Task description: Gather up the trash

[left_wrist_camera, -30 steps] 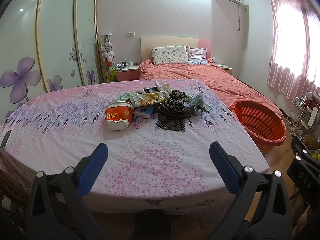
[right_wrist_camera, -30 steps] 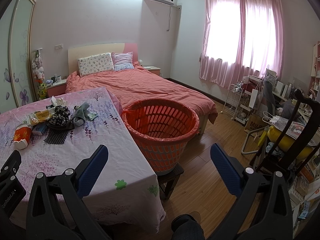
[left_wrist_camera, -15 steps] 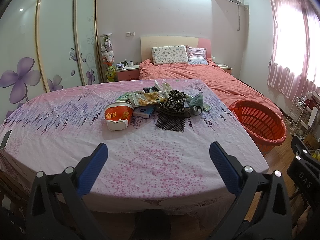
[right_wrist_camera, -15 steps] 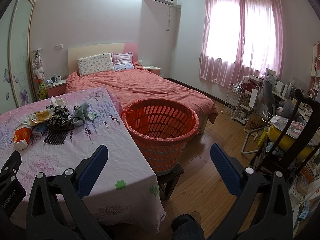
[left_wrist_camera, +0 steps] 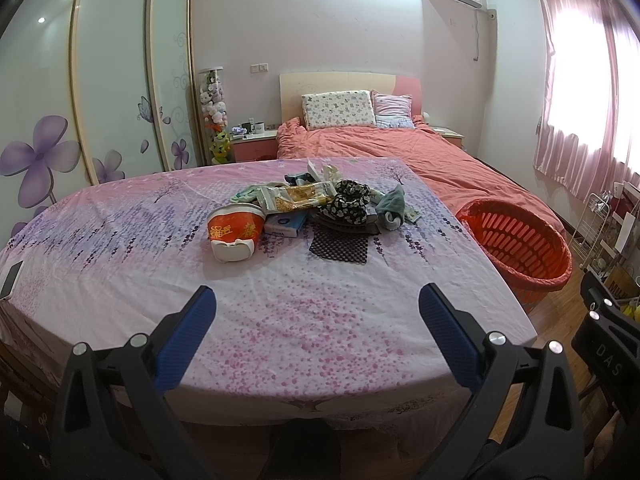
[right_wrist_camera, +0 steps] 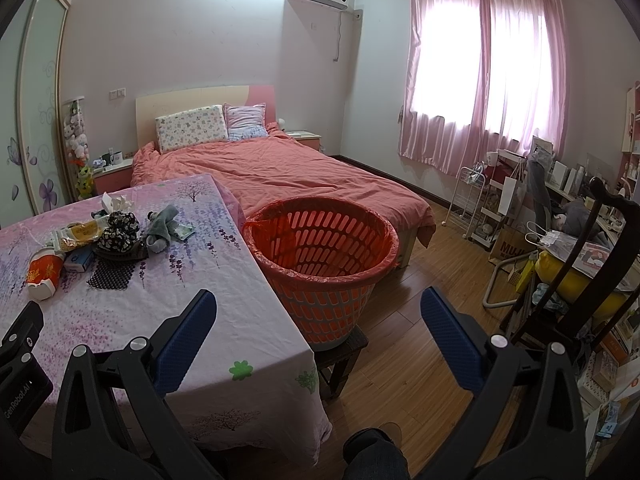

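Pink-clothed table (left_wrist_camera: 120,240) below, orange basket (right_wrist_camera: 320,248) just beside its right edge. Heaped mid-table: trash (left_wrist_camera: 320,208), red cup (left_wrist_camera: 234,230) tipped over at its left. Left gripper (left_wrist_camera: 316,304) and right gripper (right_wrist_camera: 318,304) both spread wide, empty, well short of the heap.

Trash pile (left_wrist_camera: 304,212) on table (left_wrist_camera: 120,248); basket (left_wrist_camera: 516,244) at its right.
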`<action>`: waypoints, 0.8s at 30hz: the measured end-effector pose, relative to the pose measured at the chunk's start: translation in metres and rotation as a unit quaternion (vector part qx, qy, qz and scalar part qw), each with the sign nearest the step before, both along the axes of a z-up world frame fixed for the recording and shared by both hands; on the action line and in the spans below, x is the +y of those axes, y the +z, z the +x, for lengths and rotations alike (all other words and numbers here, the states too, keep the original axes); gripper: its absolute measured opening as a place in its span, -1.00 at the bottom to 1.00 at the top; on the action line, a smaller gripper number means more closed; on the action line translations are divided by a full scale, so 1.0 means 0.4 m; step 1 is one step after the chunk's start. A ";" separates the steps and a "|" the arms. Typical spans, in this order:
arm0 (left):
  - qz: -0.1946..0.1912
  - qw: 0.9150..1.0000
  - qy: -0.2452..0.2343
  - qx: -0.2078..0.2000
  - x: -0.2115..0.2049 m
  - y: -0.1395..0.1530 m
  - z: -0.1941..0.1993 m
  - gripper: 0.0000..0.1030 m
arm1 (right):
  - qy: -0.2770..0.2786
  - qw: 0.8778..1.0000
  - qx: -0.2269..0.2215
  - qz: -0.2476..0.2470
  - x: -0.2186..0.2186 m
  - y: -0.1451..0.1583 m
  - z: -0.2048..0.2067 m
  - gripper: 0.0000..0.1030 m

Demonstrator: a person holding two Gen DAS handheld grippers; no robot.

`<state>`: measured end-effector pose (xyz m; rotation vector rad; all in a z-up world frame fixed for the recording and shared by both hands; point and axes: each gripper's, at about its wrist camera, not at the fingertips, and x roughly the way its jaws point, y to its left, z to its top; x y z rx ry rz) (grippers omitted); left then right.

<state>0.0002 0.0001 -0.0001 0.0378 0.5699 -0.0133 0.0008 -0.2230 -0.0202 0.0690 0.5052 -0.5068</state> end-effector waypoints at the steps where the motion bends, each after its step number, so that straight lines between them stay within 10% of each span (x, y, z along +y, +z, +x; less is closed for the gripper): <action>1: 0.000 1.000 0.000 0.000 0.000 0.000 0.000 0.93 | 0.000 1.000 0.000 0.000 0.000 0.000 0.000 0.96; 24: -0.018 0.998 0.044 0.028 0.092 -0.046 0.099 0.93 | 0.030 0.998 0.023 0.043 -0.020 -0.044 0.059 0.96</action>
